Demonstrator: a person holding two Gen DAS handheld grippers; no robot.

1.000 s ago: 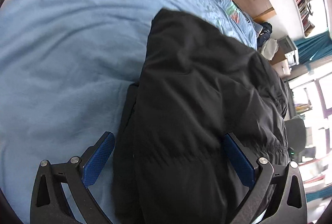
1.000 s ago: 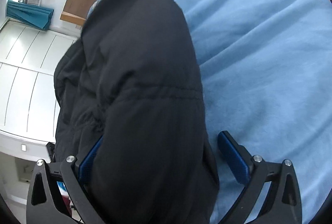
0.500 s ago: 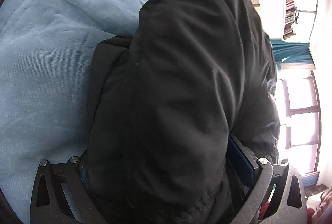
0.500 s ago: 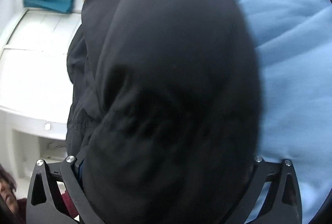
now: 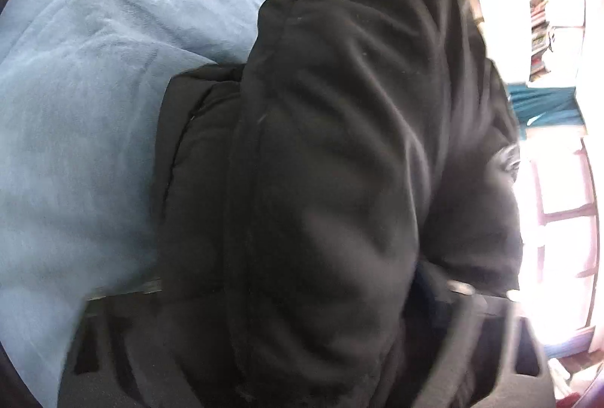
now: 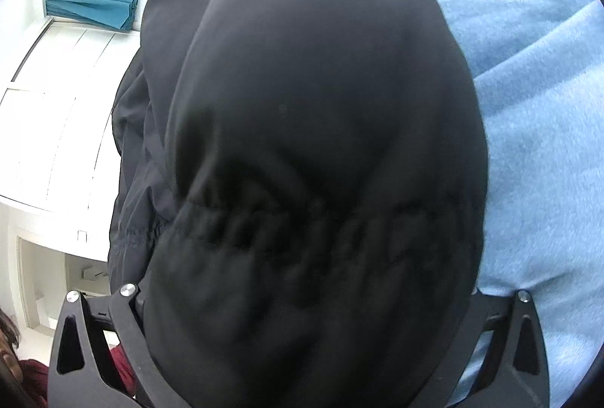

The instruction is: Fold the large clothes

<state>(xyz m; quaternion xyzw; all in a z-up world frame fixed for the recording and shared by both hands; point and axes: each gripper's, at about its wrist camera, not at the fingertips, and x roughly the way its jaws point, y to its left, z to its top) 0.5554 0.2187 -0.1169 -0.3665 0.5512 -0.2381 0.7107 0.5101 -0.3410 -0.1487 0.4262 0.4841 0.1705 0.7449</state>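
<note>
The black jacket point(image 5: 332, 181) is filling almost the whole left wrist view, bunching in thick padded folds between the fingers of the left gripper point(image 5: 287, 340), whose frame is showing only as dark blurred shapes at the bottom corners; the fingertips are buried under the fabric, so whether this gripper is clamping the cloth or just pressing around it, I cannot tell. A lower layer of the jacket is sticking out to the left, lying on the light blue blanket point(image 5: 75, 105) that is covering the bed. Over in the right wrist view, the same jacket point(image 6: 321, 143) is bulging up like a dome, with a gathered elastic seam running across it, and it is swallowing the fingers of the right gripper point(image 6: 305, 325) too; only the black frame arms with their silver screws are showing on either side, set wide apart, and the grip itself cannot be judged. Blue blanket point(image 6: 528, 105) is lying to the right, and a teal curtain point(image 6: 90, 9) is hanging beside the white cabinets point(image 6: 56, 124) on the left.
</note>
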